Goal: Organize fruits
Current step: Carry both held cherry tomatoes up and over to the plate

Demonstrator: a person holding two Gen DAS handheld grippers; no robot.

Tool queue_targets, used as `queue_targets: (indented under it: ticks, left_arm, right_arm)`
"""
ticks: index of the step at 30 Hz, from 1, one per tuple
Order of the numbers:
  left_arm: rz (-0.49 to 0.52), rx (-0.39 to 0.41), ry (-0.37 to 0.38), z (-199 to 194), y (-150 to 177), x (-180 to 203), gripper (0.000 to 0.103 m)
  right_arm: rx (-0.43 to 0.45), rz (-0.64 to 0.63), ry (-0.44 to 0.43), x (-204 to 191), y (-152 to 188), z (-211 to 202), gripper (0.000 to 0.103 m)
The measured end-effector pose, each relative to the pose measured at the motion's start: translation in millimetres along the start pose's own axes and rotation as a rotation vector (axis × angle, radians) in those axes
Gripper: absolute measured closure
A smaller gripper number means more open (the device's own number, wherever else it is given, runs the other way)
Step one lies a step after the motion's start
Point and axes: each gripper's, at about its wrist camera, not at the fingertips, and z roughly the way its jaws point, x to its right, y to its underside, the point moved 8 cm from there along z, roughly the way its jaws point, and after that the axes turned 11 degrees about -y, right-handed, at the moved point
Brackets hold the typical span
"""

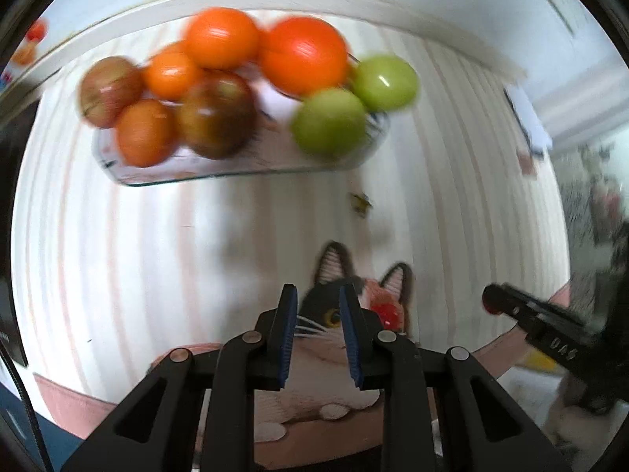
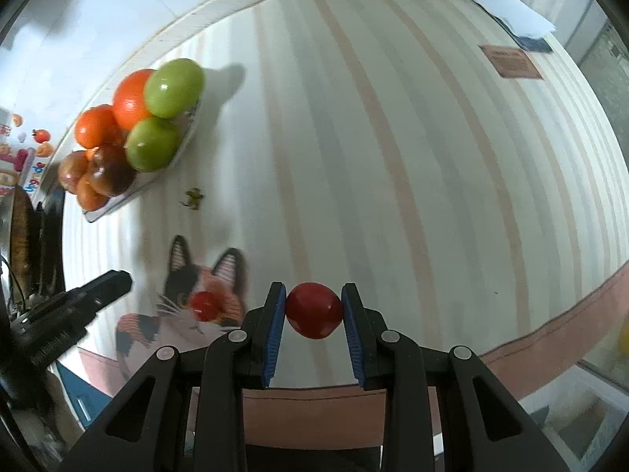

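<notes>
A clear glass tray (image 1: 236,175) (image 2: 118,204) holds several fruits: oranges (image 1: 220,37), green apples (image 1: 330,120) (image 2: 175,86) and dark red apples (image 1: 216,114). My right gripper (image 2: 314,295) is shut on a small red fruit (image 2: 314,310) above the striped tablecloth; in the left wrist view it shows at the right (image 1: 491,303). A second small red fruit (image 2: 204,305) (image 1: 387,312) lies on the cat-shaped mat (image 2: 184,299) (image 1: 326,338). My left gripper (image 1: 317,295) hangs above that mat, shut, with nothing between its fingers, and reaches in from the left (image 2: 120,279) in the right wrist view.
A small dried leaf scrap (image 1: 359,202) (image 2: 192,198) lies between tray and mat. A brown card (image 2: 515,63) and white paper (image 2: 507,4) sit at the far right. The pink table border (image 2: 550,334) marks the near edge.
</notes>
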Motion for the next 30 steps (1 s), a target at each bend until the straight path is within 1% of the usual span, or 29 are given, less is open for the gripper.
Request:
queue_targets:
  ticks: [2,4,6,8,9,11,13,14,16,17,21,22,24,26,28,29,30]
  left_arm:
    - [-0.055,0.007,0.024,-9.2,-9.0,-17.0,0.083]
    - [-0.090,0.027,0.027,-15.3,-15.4,-26.3,0.083]
    - [-0.103,0.044,0.020,-15.6,-26.7,-29.1,0.083]
    - [-0.092,0.034,0.032,-14.7,-27.8,-29.2,0.082]
    - [-0.086,0.021,0.035,-11.6,-24.6,-24.9,0.079]
    - [-0.052,-0.017,0.057,0.9,-19.0,-5.2,0.074]
    - [0.025,-0.060,0.082,16.1,-1.4,25.2,0.071]
    - [0.053,-0.069,0.080,21.0,2.9,34.5,0.069]
    - [0.137,-0.097,0.070,35.9,19.1,61.8,0.067]
    - [0.160,-0.098,0.064,40.3,22.6,70.1,0.067]
    - [0.283,-0.087,-0.012,61.2,34.0,102.3,0.066]
    - [0.300,-0.089,-0.020,63.9,35.1,106.6,0.066]
    - [0.337,-0.086,-0.037,70.5,37.2,118.3,0.066]
    - [0.372,-0.062,-0.065,74.7,40.0,126.9,0.066]
    - [0.384,-0.045,-0.075,76.6,40.8,132.0,0.067]
    - [0.386,-0.038,-0.080,77.9,40.7,135.1,0.075]
    - [0.388,-0.034,-0.090,78.8,41.1,135.9,0.079]
  right_arm:
    - [-0.003,-0.010,-0.024,-11.0,-2.5,2.5,0.071]
    - [-0.005,-0.037,-0.050,-28.3,-8.4,4.2,0.071]
    - [-0.008,-0.066,-0.060,-43.0,-14.5,9.8,0.071]
    - [-0.014,-0.075,-0.090,-56.7,-18.2,13.6,0.071]
    - [-0.013,-0.078,-0.096,-60.7,-18.6,14.0,0.071]
    - [-0.009,-0.082,-0.094,-63.2,-17.8,13.9,0.071]
    - [-0.011,-0.072,-0.082,-56.5,-15.5,14.6,0.071]
    - [-0.014,-0.060,-0.071,-49.5,-12.8,14.3,0.071]
    - [-0.020,-0.037,-0.048,-35.4,-7.6,14.3,0.072]
    - [-0.023,-0.024,-0.037,-28.1,-4.6,15.3,0.071]
    - [-0.026,0.026,0.002,1.6,6.7,11.9,0.071]
    - [-0.022,0.040,0.012,8.8,9.3,11.0,0.071]
    - [-0.017,0.058,0.018,17.3,11.2,10.1,0.071]
    - [-0.010,0.069,0.023,24.1,12.8,9.5,0.071]
    - [-0.004,0.076,0.024,27.4,15.2,8.7,0.071]
    - [-0.001,0.078,0.024,27.8,16.1,8.5,0.071]
    - [0.001,0.077,0.025,27.8,16.7,8.5,0.071]
